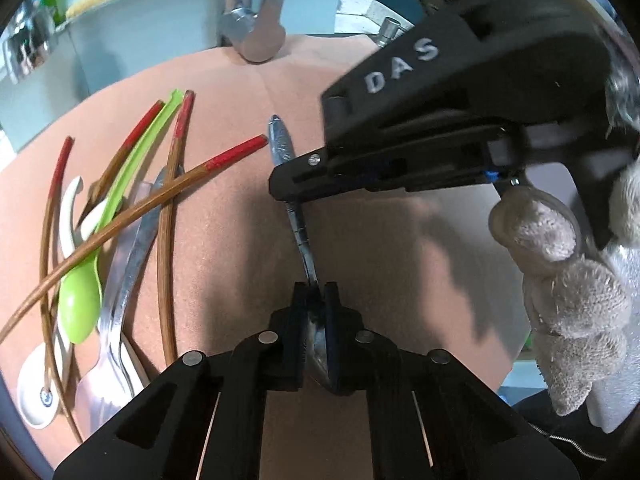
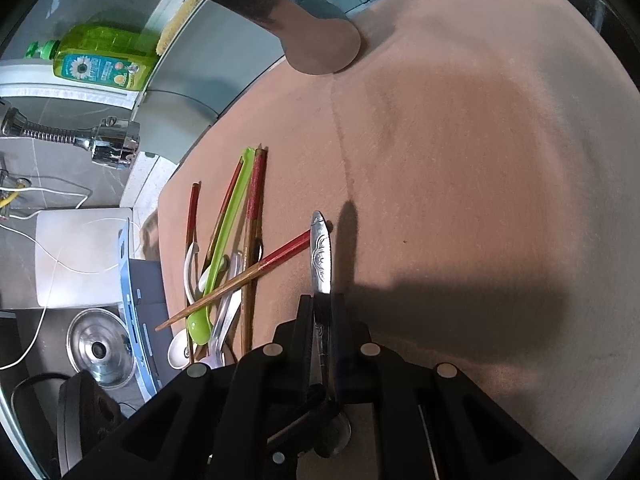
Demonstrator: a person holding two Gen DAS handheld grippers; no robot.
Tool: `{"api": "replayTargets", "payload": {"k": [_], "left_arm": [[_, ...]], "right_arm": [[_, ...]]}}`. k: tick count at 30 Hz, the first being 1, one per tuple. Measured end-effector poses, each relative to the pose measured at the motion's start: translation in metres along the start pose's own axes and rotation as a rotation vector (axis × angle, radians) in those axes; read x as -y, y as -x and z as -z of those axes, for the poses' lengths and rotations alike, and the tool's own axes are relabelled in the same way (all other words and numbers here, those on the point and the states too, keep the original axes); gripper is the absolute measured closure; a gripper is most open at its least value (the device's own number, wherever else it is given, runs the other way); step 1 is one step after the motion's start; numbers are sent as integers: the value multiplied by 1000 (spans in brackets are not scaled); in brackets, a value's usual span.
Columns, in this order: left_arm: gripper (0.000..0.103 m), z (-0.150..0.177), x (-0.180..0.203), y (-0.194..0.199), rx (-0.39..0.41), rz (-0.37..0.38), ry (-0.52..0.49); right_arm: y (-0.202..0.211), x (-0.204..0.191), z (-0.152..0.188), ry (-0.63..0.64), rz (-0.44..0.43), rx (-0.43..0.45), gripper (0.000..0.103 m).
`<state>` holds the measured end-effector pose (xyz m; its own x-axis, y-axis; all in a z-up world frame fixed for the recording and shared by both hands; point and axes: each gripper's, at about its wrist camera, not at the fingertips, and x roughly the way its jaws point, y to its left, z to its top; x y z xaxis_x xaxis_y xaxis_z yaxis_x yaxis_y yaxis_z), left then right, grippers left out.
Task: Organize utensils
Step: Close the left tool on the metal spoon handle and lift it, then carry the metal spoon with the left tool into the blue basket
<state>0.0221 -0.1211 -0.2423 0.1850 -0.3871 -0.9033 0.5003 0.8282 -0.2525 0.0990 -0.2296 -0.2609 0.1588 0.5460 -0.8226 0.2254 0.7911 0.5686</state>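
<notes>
Both grippers are shut on one metal spoon (image 1: 285, 148). My left gripper (image 1: 316, 300) clamps its bowl end. My right gripper (image 2: 322, 304) clamps the middle of its engraved handle (image 2: 320, 252) and also shows in the left wrist view (image 1: 288, 184). The spoon is held just above the tan mat (image 2: 460, 160). A pile of utensils lies to the left: a green plastic spoon (image 1: 82, 304), red-tipped wooden chopsticks (image 1: 236, 152), a metal fork (image 1: 104, 376) and white ceramic spoons (image 1: 36, 396).
A faucet spout (image 1: 256, 36) hangs over the mat's far edge. In the right wrist view a green dish soap bottle (image 2: 100, 56), a spray head (image 2: 112, 144), a white box (image 2: 80, 256) and a steel lid (image 2: 100, 348) lie left of the mat.
</notes>
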Motion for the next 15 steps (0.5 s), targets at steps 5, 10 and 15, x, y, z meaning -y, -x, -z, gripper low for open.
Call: {"api": "replayTargets", "payload": {"k": [5,10,15], "left_arm": [[92,-8,-8,2,-19,-7,13],[93,-24,-10,-7,-24,-13,8],[94,-37,2,-14,-18,-27,-12]], "right_arm": [[1,3,0,-10,-4,5,96],[5,-2,2,8,-13,14,100],[6,1,2,9,-17,18,101]]}}
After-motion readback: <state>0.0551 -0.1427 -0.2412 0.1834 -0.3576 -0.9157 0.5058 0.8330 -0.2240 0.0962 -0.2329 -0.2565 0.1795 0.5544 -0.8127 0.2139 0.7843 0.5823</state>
